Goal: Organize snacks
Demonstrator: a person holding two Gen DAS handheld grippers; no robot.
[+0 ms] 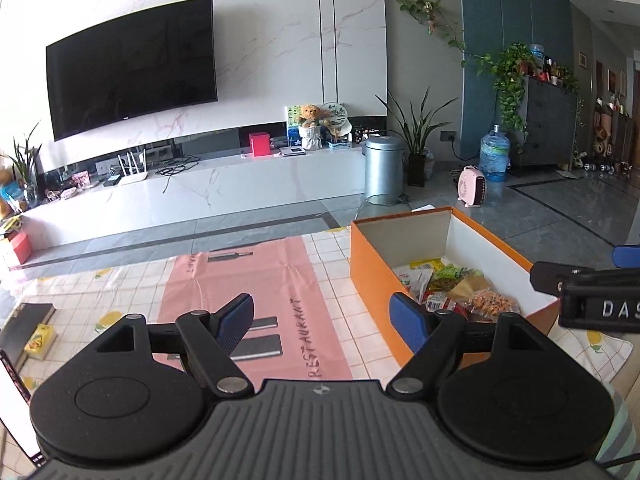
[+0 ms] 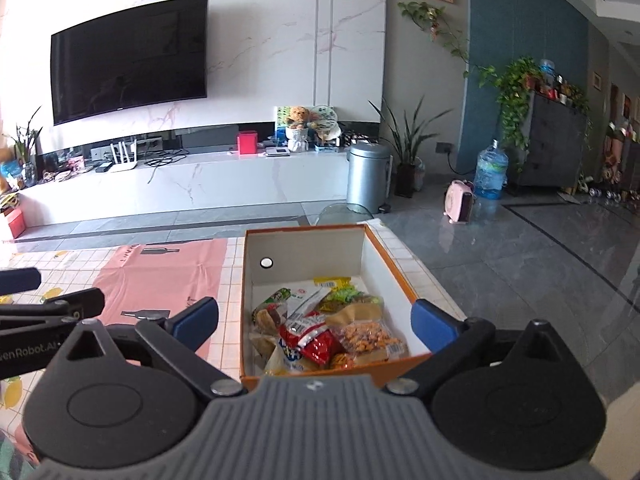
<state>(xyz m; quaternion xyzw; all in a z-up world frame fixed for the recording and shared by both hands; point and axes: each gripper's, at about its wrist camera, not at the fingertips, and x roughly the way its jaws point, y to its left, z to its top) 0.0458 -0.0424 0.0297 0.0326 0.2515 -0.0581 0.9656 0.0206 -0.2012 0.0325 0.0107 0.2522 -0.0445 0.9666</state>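
Note:
An orange box [image 2: 400, 266] with white inner walls stands on the table and holds several snack packets [image 2: 320, 328]: a red one, a clear bag of orange snacks, green and yellow ones. My right gripper [image 2: 316, 318] is open and empty, above the box's near end. My left gripper [image 1: 322, 322] is open and empty, over the pink mat [image 1: 256, 280] just left of the box [image 1: 372, 268]. The snacks show in the left wrist view [image 1: 452, 284]. The right gripper's arm shows at the right edge of that view [image 1: 592, 292].
The table has a tiled cloth with lemon prints [image 1: 80, 312]. Two grey flat bars [image 1: 260, 338] lie on the pink mat. A yellow packet [image 1: 40, 340] and a dark book [image 1: 28, 318] lie at the table's left. Beyond are the floor, a TV cabinet and a metal bin [image 1: 384, 168].

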